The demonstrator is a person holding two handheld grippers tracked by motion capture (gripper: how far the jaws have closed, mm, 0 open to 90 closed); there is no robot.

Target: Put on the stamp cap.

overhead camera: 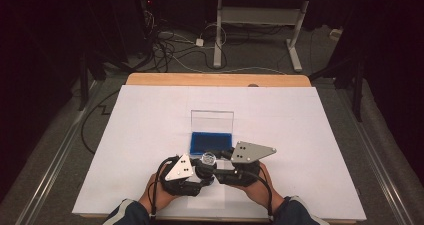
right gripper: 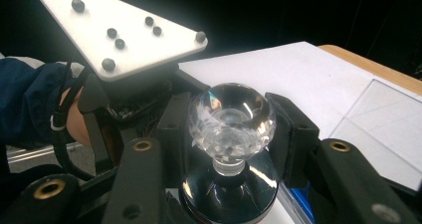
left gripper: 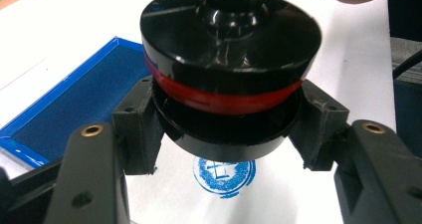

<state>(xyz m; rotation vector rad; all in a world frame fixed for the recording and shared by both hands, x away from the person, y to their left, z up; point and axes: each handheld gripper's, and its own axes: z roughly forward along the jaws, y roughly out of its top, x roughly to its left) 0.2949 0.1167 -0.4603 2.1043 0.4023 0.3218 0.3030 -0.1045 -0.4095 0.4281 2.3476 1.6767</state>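
A dark room with cables on the floor surrounds the wooden table (overhead camera: 150, 78), which is covered by a white sheet (overhead camera: 150, 130). Working left to right: my left gripper (left gripper: 226, 129) is closed on the base of a round black stamp with a red band and a clear faceted knob (left gripper: 229, 59), held just above the sheet at the near middle. My right gripper (right gripper: 231, 119) is closed around that knob (right gripper: 231, 117). Under the base I see a round blue print (left gripper: 224, 176) on the paper. Just beyond the stamp lies an open blue ink pad with a clear lid (overhead camera: 211, 141).

With two grips on one stamp, I judge that pulling unevenly could twist it loose, and setting it down again could smear the print.
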